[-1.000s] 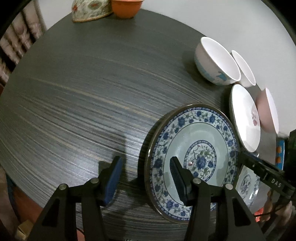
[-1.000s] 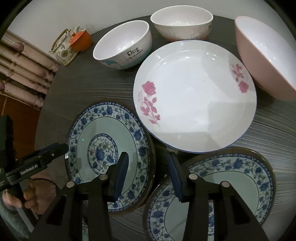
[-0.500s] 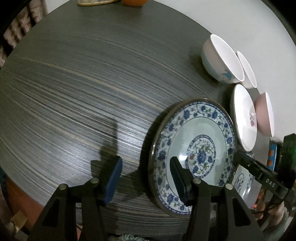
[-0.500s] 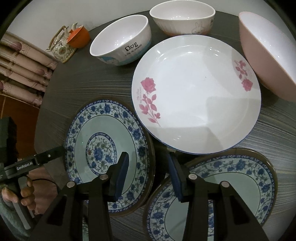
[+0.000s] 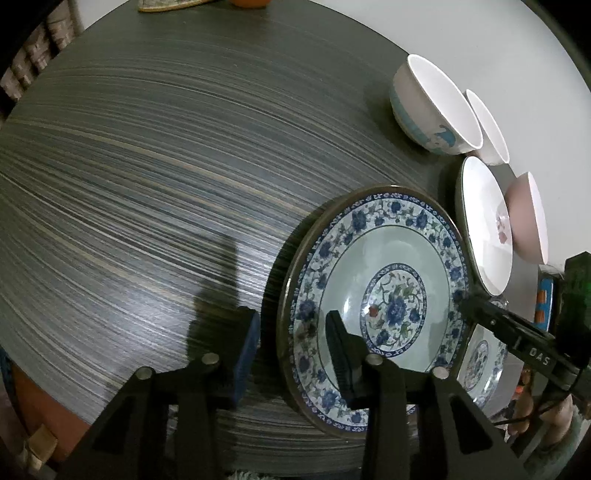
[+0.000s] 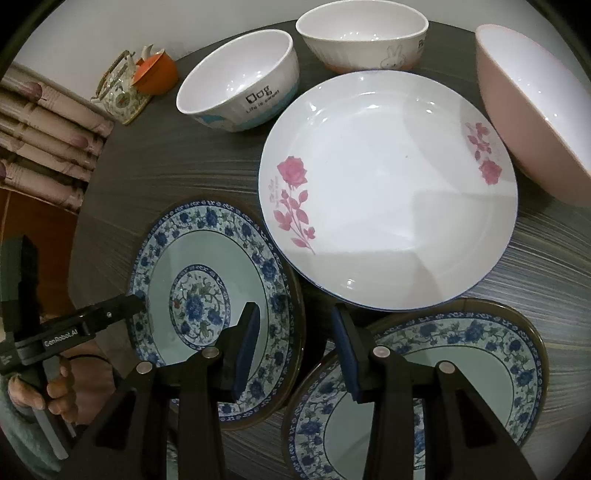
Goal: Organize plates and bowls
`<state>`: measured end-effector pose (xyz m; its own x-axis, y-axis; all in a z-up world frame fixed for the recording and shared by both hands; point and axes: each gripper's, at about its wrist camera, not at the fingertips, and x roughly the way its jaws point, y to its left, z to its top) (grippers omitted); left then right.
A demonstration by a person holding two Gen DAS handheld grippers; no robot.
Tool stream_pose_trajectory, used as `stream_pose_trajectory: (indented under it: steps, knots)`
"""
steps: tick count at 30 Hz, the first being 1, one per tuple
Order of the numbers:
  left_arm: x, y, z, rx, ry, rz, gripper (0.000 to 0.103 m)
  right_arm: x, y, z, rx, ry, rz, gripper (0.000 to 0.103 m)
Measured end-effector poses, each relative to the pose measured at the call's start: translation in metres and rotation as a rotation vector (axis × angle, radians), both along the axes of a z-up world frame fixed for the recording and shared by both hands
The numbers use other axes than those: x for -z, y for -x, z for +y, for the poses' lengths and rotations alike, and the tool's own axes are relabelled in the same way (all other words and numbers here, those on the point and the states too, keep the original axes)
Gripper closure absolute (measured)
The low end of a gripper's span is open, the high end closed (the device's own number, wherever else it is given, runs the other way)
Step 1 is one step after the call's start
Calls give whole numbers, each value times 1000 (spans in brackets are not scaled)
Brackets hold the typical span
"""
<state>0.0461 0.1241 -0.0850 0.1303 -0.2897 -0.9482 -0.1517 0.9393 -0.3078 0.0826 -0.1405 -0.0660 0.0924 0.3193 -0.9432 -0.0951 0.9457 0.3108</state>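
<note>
A blue-flowered plate (image 5: pixel 391 258) (image 6: pixel 207 254) lies flat on the dark table (image 5: pixel 147 184). My left gripper (image 5: pixel 291 354) straddles its left rim with jaws closing; a gap still shows between the pads and the rim. My right gripper (image 6: pixel 295 349) straddles the same plate's right rim, one finger inside the plate, its jaws closing too, not pressing. A second blue-flowered plate (image 6: pixel 461 350) lies just right of it. Behind are a white rose plate (image 6: pixel 388 184), a "Dog" bowl (image 6: pixel 236 85), a rabbit bowl (image 6: pixel 362 33) and a pink bowl (image 6: pixel 535 110).
A flowered teapot (image 6: pixel 118 88) and an orange cup (image 6: pixel 155 70) stand at the table's far edge. A person's hand (image 6: pixel 74 387) holds the left gripper's handle. The table's left half in the left wrist view carries nothing but shadow.
The left jaws have narrowed around the blue plate's left rim. The right jaws have narrowed slightly. Neither hand has moved much and the plate lies where it was.
</note>
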Motion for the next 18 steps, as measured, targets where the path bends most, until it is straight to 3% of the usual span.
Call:
stream_pose_trajectory:
  steps: [2,7,18]
  knots:
    - [0,-1,-1,2,5,-5,78,4,0,0,-1,-4,10,71]
    - [1,-4,-7,7,-22,-18,83,10,-1,5,-6,-18,21,85]
    - [-11,-6,6,-6,-70,-72,84,10,9,18,2,-7,8,88]
